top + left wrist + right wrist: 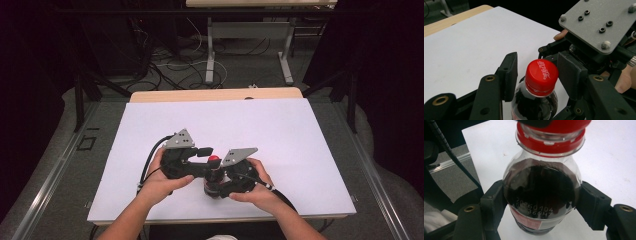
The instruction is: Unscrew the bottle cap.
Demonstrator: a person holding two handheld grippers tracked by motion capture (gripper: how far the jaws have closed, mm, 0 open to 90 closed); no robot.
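gripping the bottle (pixel 541 195), right gripper (pixel 541 205) jaws; left gripper (pixel 536 75) jaws flank the cap (pixel 541 76), mid-table (pixel 300 130).

**Three cameras, one bottle**

The high view looks forward and down from above the person's side, far enough back to take in the whole table (pixel 300 125) and the floor beyond. The left gripper view sits close, looking down along its jaws onto the red cap (pixel 541 76). The right gripper view is closer still, level with the bottle (pixel 541 192). All three share the bottle and the white tabletop.
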